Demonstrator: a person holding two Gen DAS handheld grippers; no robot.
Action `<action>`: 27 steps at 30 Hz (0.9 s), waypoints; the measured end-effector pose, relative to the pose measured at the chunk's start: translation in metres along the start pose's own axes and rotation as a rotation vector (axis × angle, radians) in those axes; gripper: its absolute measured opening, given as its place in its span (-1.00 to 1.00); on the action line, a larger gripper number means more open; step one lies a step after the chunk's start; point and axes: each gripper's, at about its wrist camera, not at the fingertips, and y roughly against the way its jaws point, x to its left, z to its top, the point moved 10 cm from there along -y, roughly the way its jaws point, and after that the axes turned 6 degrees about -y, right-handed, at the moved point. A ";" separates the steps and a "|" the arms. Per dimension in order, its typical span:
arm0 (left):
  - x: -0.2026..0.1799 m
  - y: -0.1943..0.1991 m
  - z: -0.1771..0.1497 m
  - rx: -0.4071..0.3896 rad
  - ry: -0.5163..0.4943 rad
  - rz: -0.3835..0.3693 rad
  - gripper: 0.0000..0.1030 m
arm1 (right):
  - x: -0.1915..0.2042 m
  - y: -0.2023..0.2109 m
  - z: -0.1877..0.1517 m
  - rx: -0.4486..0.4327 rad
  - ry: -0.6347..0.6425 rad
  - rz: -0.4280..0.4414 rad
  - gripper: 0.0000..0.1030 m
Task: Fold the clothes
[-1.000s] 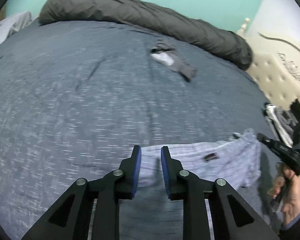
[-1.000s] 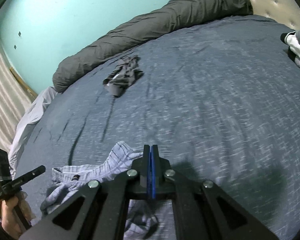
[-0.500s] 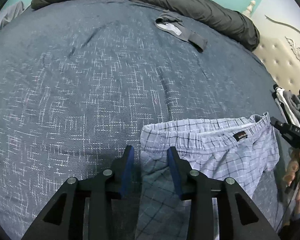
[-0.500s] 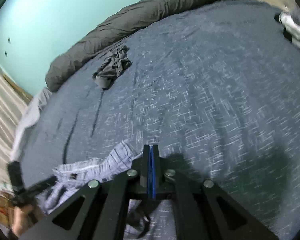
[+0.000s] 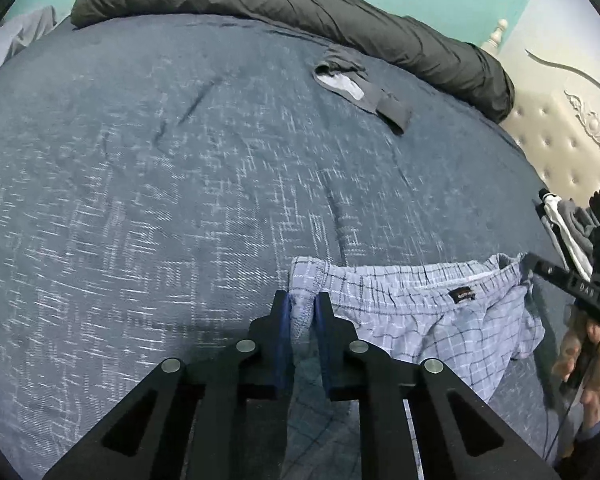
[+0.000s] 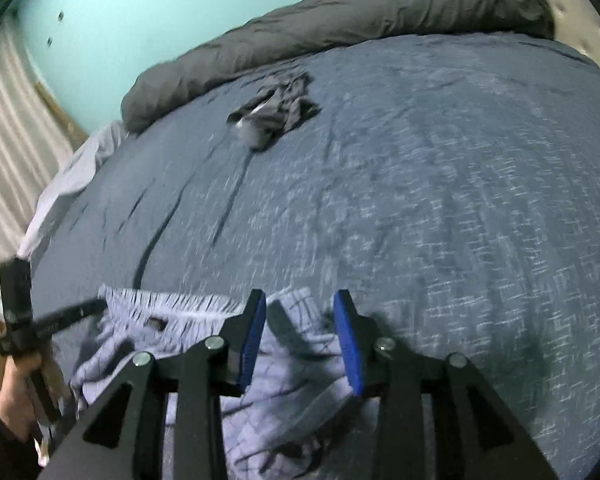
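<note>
- Plaid shorts (image 5: pixel 440 320) lie on the blue bedspread (image 5: pixel 180 200), at its near edge, waistband turned toward the far side of the bed.
- Left gripper (image 5: pixel 301 312): jaws narrow and closing, with the waistband's left corner between the blue pads (image 5: pixel 285 320); pads appear to press the cloth.
- Right gripper (image 6: pixel 300 320): jaws part-way apart and opening. The shorts' right corner lies under and between the pads (image 6: pixel 350 340); no pad visibly pinches it.
- In the left wrist view the right gripper sits at the waistband's right end, held by a hand (image 5: pixel 592 364).
- Grey garment (image 5: pixel 360 84), crumpled, well apart from the shorts, near the rolled dark duvet (image 5: pixel 300 4) along the bed's far edge.
- Small clothes pile (image 5: pixel 568 228) at the bed's right edge, near the tufted headboard (image 5: pixel 560 140).
- Right wrist view is motion-blurred.
</note>
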 end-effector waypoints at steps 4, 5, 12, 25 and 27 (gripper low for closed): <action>0.008 0.010 0.005 -0.030 0.030 0.001 -0.40 | -0.001 -0.010 -0.001 0.012 0.015 -0.018 -0.31; 0.010 0.010 0.005 -0.029 0.034 0.004 -0.39 | -0.001 -0.012 -0.003 0.017 0.012 -0.020 -0.31; 0.005 -0.007 -0.005 0.021 0.048 -0.046 -0.39 | -0.008 -0.011 -0.007 0.025 -0.015 -0.011 -0.32; -0.009 -0.021 0.000 0.024 0.014 -0.096 -0.77 | 0.001 -0.018 -0.009 0.038 0.031 0.013 -0.70; -0.013 -0.013 0.006 -0.006 -0.003 -0.088 -0.85 | 0.005 -0.015 -0.007 0.026 0.051 0.011 -0.76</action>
